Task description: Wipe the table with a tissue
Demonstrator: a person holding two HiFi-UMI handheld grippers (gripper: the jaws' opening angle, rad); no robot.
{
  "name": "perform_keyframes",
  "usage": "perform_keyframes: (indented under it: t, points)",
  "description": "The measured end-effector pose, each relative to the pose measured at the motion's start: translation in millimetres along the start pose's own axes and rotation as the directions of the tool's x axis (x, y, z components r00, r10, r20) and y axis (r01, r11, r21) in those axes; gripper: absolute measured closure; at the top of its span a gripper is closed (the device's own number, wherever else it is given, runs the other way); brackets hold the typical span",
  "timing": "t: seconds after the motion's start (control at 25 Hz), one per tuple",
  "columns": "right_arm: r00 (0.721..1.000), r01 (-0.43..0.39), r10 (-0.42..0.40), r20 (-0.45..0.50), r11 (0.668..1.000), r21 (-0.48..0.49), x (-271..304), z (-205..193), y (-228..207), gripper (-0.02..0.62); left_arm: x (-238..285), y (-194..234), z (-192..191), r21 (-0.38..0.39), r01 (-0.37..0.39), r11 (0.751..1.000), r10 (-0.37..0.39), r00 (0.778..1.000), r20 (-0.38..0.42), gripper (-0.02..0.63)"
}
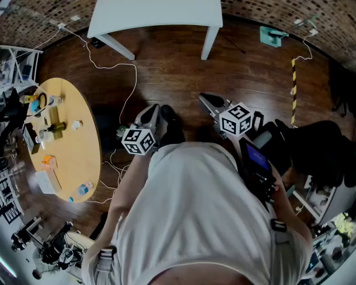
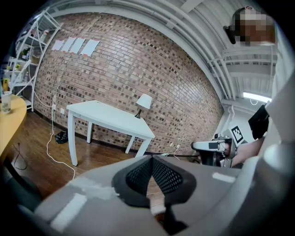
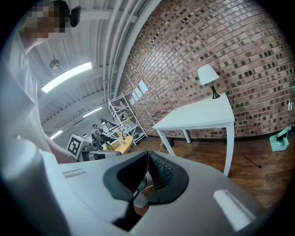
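Floor [image 1: 167, 72]: dark wood, with cables trailing across it. A white table [image 1: 156, 14] is straight ahead and well apart from the person [image 1: 194, 211]. A yellow table [image 1: 83, 150] sits off to the left, oval and cluttered with bottles and other small stuff.

The person stands between the two tables with both tools held out in front, tilted slightly down.

- Left gripper [image 1: 149, 114]: jaws clenched together, nothing between them.
- Right gripper [image 1: 210, 102]: same, pads meeting and empty.

Tissue: not in either tool. A small white lump [image 1: 76, 124] on the yellow table may be it, but it's too small to tell. I can't see one on the white table.

My read on the step: wiping hasn't started, so this is the fetch-the-tissue stage.

The next move probably calls for:
- turning toward the yellow table
- opening one set of jaws
- coming down on the tissue without knocking the bottles near it

The tissue is thin and soft, so the pads need to close fully on a bunched part. Only then carry it to the table surface.
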State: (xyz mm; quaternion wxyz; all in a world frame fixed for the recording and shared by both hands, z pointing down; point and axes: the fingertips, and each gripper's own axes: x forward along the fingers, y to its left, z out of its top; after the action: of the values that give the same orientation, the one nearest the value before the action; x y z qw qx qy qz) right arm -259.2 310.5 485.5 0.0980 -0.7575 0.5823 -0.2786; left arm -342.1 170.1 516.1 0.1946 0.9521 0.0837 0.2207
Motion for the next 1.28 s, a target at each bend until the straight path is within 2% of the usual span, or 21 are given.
perform_keyframes:
  t: [0.12,0.24,0.4,0.76,1.0,1.28]
  points:
    - [0.999,0.043,-0.043,-0.003,0.998,0.048,7,0,-2,0.586,8,11,6,0.008,0.043,0.999,-0.043,0.998,-0.05,0.601]
    - [0.998,0.053,-0.052,-0.021,0.997,0.062,27,4,-4,0.586,13,34,17,0.003,0.044,0.999,-0.043,0.997,-0.065,0.601]
    - [0.999,0.02,-0.019,-0.048,1.0,0.022,74,28,-9,0.586,16,80,32,-0.028,-0.007,1.0,0.005,0.999,-0.045,0.601]
    - [0.999,0.004,-0.007,-0.053,0.998,-0.06,173,92,2,0.586,7,163,73,-0.061,0.005,0.998,-0.005,1.0,0.0,0.601]
    - [0.993,-0.04,0.031,-0.116,0.996,-0.082,219,106,7,0.586,-8,208,83,-0.136,-0.059,0.989,0.065,0.997,0.036,0.601]
    - [0.959,-0.206,0.188,-0.211,0.976,-0.07,305,109,18,0.586,-23,261,77,-0.196,-0.206,0.959,0.215,0.976,0.026,0.601]
